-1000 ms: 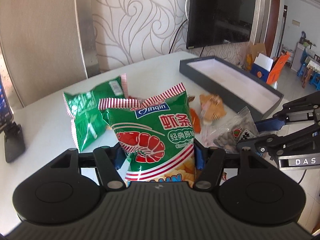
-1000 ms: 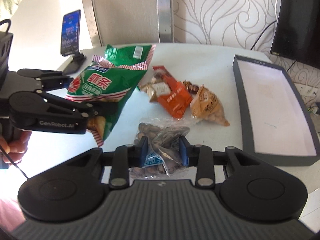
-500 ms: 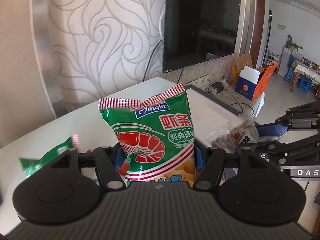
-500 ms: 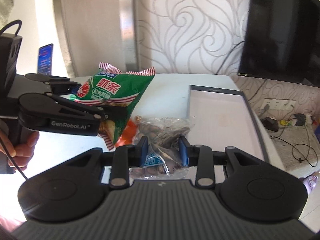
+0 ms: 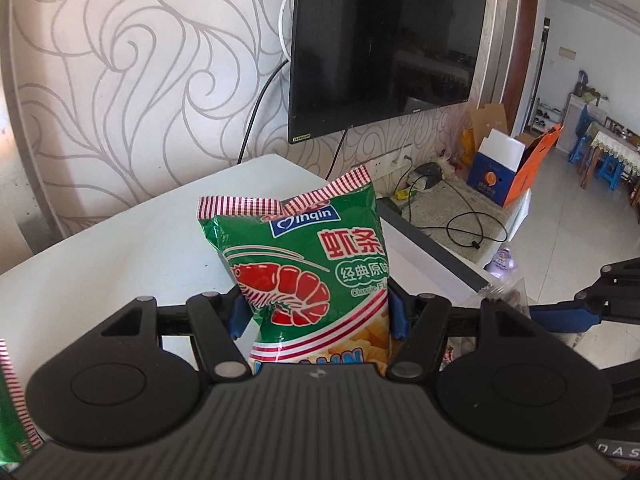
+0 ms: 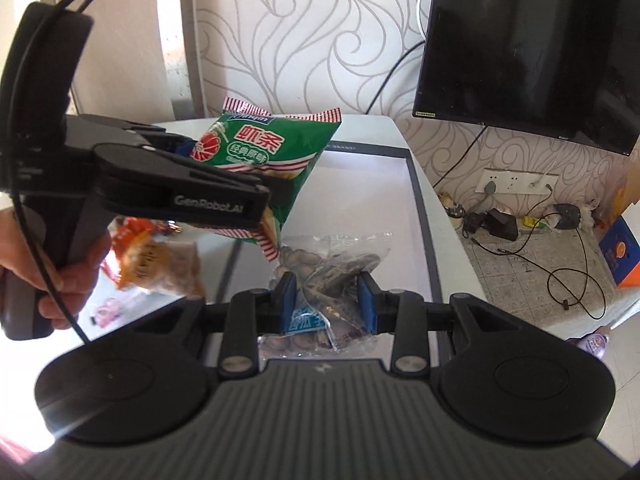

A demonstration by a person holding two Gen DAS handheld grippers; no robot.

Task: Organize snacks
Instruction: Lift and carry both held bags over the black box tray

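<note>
gripping shrimp chips bag (image 5: 316,280) – left gripper (image 5: 316,314); right gripper (image 6: 326,304) – nut packet (image 6: 332,264).

Your left gripper (image 5: 314,316) held the shrimp-chip bag (image 5: 308,276) upright between its fingers, above the table (image 5: 120,248); the tray (image 5: 432,260) lay just behind and to the right of that bag, running toward the wall; the television (image 5: 384,44) hung on the wall beyond the table's far edge. Your right gripper (image 6: 326,300) clasped the clear nut packet (image 6: 332,268) over the tray's near end; the shrimp-chip bag hung to the left of and above that packet, its lower corner just beside the packet's top; other snack packets (image 6: 160,256) lay on the table left of the tray, below your left gripper; cables (image 6: 560,268) lay on the floor to the right of the table.
</note>
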